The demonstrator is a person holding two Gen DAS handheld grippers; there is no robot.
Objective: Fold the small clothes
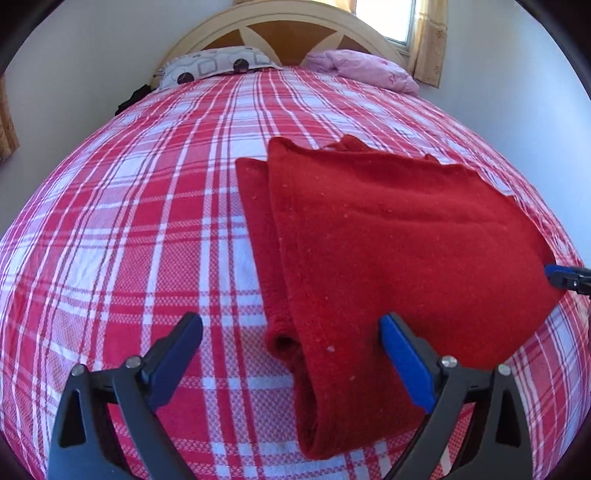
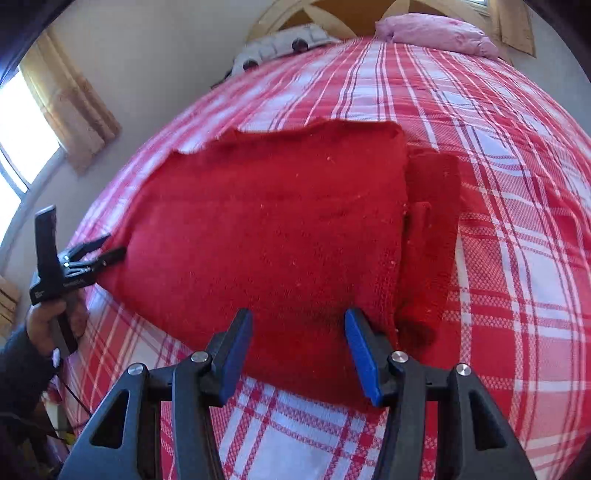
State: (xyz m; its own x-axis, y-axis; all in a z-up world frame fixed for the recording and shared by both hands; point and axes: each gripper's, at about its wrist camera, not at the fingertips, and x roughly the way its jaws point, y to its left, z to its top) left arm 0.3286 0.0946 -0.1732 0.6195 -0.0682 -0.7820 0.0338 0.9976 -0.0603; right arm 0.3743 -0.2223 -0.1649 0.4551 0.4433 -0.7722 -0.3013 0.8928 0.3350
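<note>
room: bedroom, white walls, wooden headboard (image 1: 295, 33), curtained window (image 1: 400, 22) behind it
surface: bed under red-white plaid sheet (image 1: 129, 221)
red garment (image 1: 388, 258): knit, folded, lies flat mid-sheet; narrower folded layer sticks out along one side
pillows: patterned grey pillow (image 1: 214, 66) and pink pillow (image 1: 362, 68) at headboard, well apart from garment
left gripper (image 1: 291, 328): spread wide, at garment's near edge, nothing pinched
right gripper (image 2: 299, 325): spread, garment edge between the fingers, not clamped
</note>
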